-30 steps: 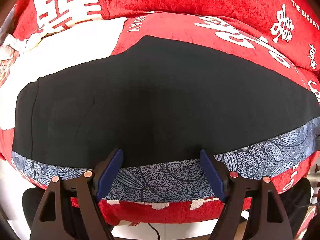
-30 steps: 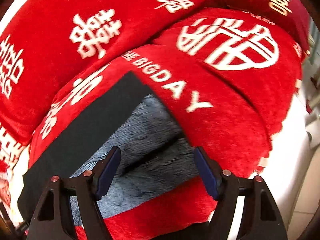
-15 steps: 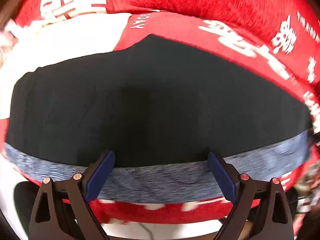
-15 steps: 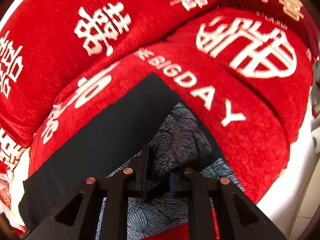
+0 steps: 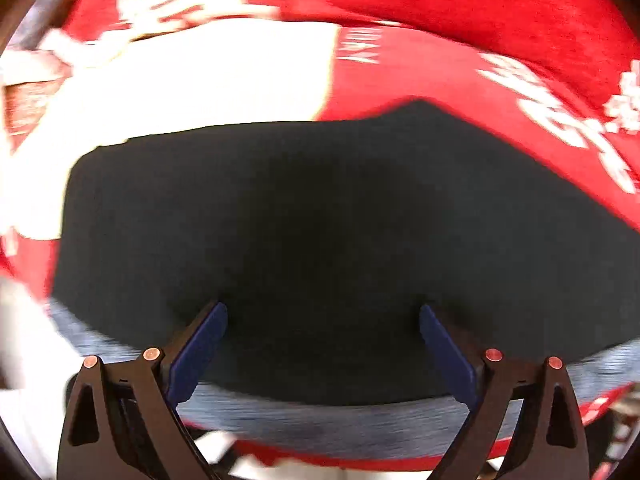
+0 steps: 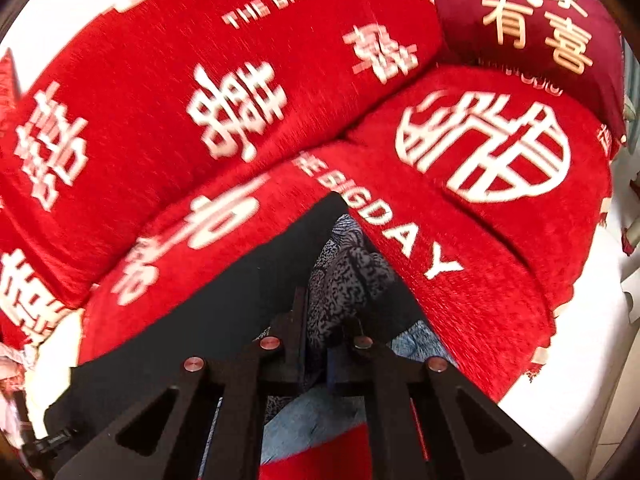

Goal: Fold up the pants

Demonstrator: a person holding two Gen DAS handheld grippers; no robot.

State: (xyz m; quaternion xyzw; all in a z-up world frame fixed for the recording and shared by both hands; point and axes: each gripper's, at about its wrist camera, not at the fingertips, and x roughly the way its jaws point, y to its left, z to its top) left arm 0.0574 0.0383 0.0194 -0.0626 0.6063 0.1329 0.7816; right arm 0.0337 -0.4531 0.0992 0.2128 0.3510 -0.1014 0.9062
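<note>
The pants point(image 5: 320, 240) lie flat on a red cushion, black side up, with a blue-grey patterned layer point(image 5: 340, 420) showing along the near edge. My left gripper point(image 5: 322, 309) hovers over the near part of the black cloth. Its jaws are opening wide and the blue pads press on nothing. In the right wrist view the black cloth point(image 6: 224, 312) runs off to the left, and a bunch of the patterned fabric point(image 6: 348, 264) rises from it. My right gripper point(image 6: 320, 320) is shut on that bunch and holds it raised off the cushion.
Red cushions with white characters point(image 6: 240, 112) surround the pants, and a dark red pillow point(image 6: 532, 32) sits at the back right. A white surface point(image 5: 200, 76) lies beyond the pants to the left. The white seat edge point(image 6: 580, 360) shows at the right.
My right gripper shut on the patterned fabric and lifted it. My left gripper opened wider and slid over the black cloth, so less of the patterned edge shows.
</note>
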